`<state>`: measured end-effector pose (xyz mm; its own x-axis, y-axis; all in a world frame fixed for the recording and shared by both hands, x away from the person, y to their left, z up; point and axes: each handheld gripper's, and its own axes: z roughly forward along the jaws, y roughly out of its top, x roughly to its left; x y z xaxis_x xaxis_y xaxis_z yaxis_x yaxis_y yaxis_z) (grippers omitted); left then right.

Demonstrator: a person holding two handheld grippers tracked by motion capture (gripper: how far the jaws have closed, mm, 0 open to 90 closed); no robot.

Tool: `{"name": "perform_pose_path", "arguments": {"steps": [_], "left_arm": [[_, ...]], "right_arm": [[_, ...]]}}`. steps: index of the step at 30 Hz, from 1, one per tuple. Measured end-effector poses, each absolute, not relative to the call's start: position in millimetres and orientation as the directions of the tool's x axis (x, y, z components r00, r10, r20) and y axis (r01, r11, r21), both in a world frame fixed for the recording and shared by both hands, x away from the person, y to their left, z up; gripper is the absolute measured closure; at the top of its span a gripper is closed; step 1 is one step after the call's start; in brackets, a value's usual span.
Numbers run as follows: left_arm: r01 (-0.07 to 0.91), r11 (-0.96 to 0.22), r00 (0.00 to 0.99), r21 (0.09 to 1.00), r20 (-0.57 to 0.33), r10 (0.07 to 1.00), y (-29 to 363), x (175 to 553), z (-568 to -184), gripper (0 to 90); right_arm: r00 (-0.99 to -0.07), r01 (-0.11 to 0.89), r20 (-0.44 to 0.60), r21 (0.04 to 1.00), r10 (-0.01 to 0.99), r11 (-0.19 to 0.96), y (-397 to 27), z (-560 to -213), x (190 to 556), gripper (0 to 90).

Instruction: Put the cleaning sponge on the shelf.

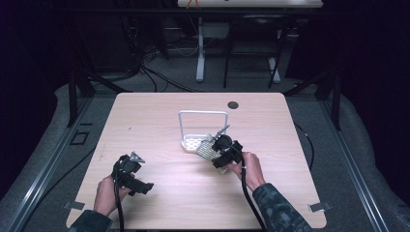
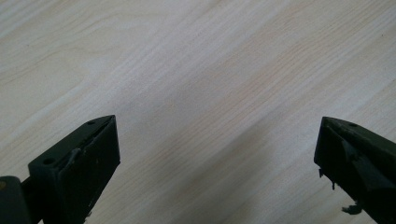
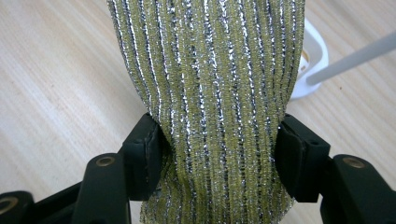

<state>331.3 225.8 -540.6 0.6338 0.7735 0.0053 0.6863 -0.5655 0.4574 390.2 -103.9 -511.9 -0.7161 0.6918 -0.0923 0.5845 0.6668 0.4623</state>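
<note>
Scrub cloth (image 3: 210,93): yellow-green w/ silver glitter stripes running lengthwise, thin dark lines betw. Rack (image 1: 203,114): white frame, white perforated base. Table (image 1: 159,121): pale wood, fine grain; small dark round spot nr far edge. Right gripper (image 3: 215,154) & left gripper (image 2: 217,154): black. Sleeve (image 1: 280,208): dark camo.

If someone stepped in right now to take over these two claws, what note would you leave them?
Right claw: shut on the sparkly yellow-green cloth, pinching it from both sides, close to the white rack at mid-table.
Left claw: open, holding nothing, over bare wooden table at the near left.
Done: the cloth is gripped and lifted beside the rack.
Left: the cloth is not yet draped on the rack's bar; probably hang it over the bar, using the free left claw to help spread it if needed.
</note>
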Motion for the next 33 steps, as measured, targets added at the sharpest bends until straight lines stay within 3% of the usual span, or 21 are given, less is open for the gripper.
{"name": "perform_pose_path", "arguments": {"steps": [33], "left_arm": [[0.682, -0.565, 0.639, 0.465, -0.001, 0.770, 227.8, 331.5, -539.9, 0.3]], "right_arm": [[-0.696, 0.552, -0.193, 0.473, 0.692, 0.686, -62.2, -532.6, 428.3, 35.8]]}}
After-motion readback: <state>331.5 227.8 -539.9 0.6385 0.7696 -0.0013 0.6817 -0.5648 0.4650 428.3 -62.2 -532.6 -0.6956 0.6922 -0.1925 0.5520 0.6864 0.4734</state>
